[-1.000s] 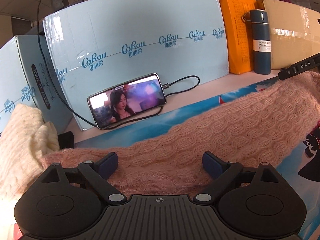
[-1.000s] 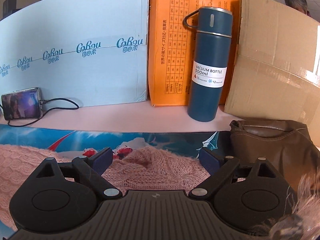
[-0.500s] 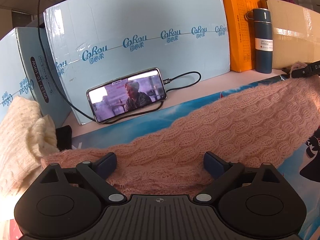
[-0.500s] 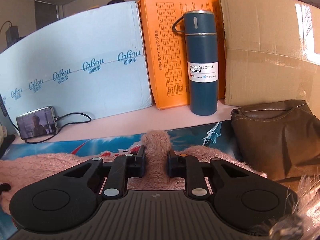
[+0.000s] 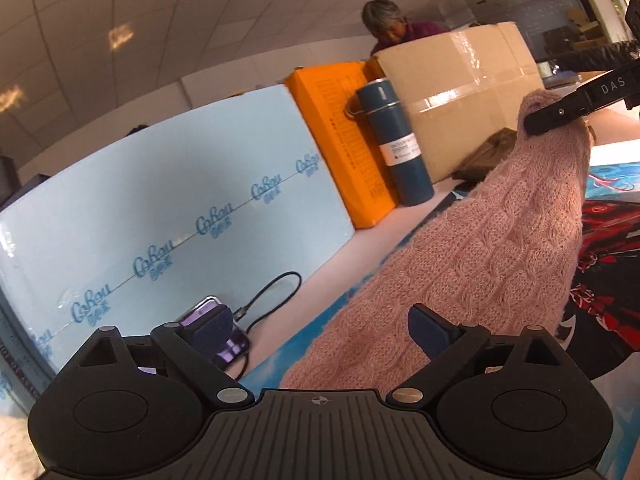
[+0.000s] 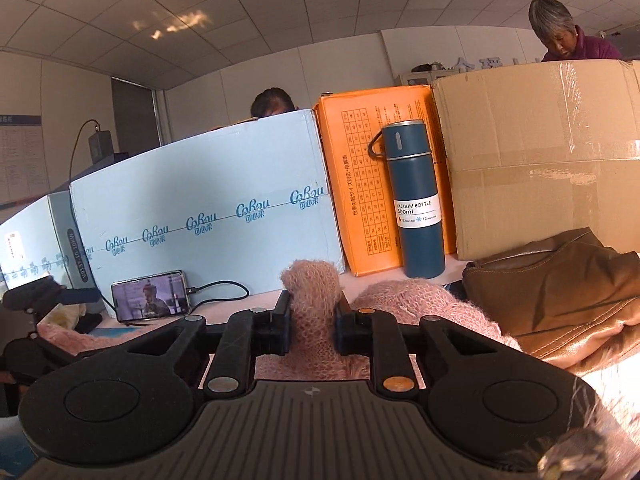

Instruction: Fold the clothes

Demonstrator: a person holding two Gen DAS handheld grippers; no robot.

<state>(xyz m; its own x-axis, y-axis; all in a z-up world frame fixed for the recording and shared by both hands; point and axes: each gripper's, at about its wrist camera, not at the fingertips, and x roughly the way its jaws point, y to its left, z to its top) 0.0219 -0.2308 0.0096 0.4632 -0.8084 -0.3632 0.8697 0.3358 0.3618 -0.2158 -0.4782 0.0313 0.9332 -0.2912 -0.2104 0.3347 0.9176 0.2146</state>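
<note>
Fold under way: your right gripper [image 6: 312,326] pinches the pink sweater [image 5: 500,240], raised; left gripper [image 5: 320,330] gapes wide—clamp the near edge next.

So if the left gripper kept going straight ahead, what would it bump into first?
Probably the light blue box. The open left gripper points between the phone and the pink sweater, though depth is unclear.

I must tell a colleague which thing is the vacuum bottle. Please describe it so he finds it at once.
Look along the row of boxes standing at the back of the table. The vacuum bottle stands upright in front of the orange box, beside the brown cardboard box. It is the only dark blue cylinder, with a white label.
</note>
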